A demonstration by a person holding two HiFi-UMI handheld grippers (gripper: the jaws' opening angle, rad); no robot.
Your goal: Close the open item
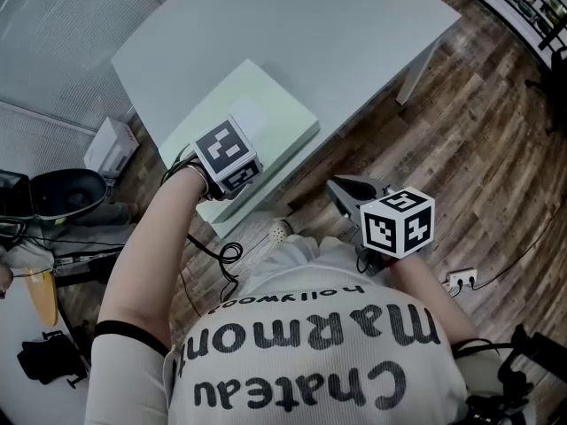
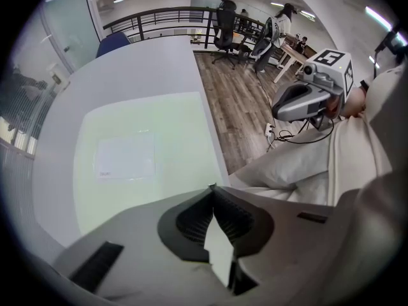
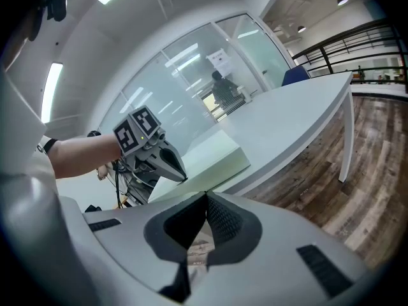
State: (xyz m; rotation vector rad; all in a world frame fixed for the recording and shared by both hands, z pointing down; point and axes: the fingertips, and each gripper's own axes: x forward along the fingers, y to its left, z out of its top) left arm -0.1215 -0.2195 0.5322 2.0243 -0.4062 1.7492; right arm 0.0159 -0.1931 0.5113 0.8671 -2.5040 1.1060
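Box judged pretty light, stiff, best pushed at lid edge | left hand-held gripper, right hand-held gripper: pinched together, empty

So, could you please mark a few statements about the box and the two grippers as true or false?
1. The box lies on the table. True.
2. The right gripper hangs over the box. False: it is off the table, above the floor.
3. The left gripper is shut, with nothing between its jaws. True.
4. The box's lid stands up open. False: its top lies flat.
5. The right gripper's jaws are wide apart. False: they are together.
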